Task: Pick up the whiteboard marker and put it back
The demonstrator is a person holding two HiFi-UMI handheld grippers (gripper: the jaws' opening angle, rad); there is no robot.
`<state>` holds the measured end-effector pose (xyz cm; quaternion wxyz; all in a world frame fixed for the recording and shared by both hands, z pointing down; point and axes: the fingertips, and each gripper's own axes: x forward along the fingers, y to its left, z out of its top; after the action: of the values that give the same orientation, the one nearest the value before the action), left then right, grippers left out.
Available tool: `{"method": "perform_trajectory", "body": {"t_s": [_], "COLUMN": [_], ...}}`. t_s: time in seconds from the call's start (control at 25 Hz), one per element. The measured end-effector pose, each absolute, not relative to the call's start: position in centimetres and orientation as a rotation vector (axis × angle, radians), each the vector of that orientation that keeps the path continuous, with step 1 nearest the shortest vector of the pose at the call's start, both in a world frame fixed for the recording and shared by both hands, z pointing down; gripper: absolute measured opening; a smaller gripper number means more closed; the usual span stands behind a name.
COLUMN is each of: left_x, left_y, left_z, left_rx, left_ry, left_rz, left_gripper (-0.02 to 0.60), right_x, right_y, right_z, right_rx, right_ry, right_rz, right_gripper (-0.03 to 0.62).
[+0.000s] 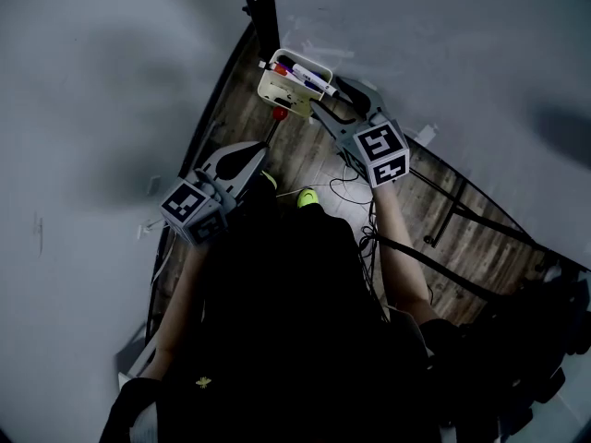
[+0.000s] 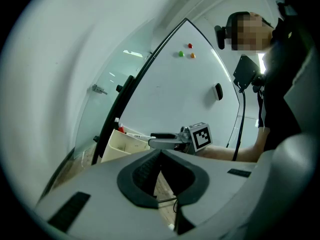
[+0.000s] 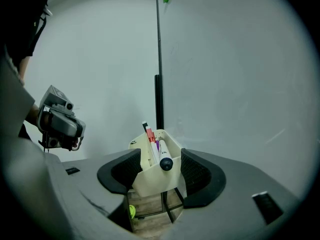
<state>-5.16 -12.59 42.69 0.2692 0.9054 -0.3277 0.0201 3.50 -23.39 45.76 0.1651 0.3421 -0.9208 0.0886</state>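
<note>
No text can be read — print on the whiteboard marker [image 3: 162, 155] is too small.

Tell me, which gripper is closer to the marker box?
Right. The right gripper is right at the marker box, jaws open toward it. The left gripper hangs back, apart from it, nearer the person.

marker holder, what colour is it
The marker holder is cream, an off-white plastic. It shows best in the right gripper view.
</note>
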Motion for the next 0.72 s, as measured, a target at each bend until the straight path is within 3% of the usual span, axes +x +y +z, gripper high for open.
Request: {"method": "perform_trajectory", "body": {"t_s": [0.72], "left_x": [-6.5], "left_y": [-12.1], "left_z": [43.1], "left_rx": [2.41], "left_ry": [-0.907], "left_rz": [0.081], "left_gripper": [0.021], "right_x": [3.8], "right_y": [-25.1], "right_z": [46.7], "right_rx": [1.027], "right_ry": [-2.624], "right_rz": [0.305], "right_gripper": [0.207]}}
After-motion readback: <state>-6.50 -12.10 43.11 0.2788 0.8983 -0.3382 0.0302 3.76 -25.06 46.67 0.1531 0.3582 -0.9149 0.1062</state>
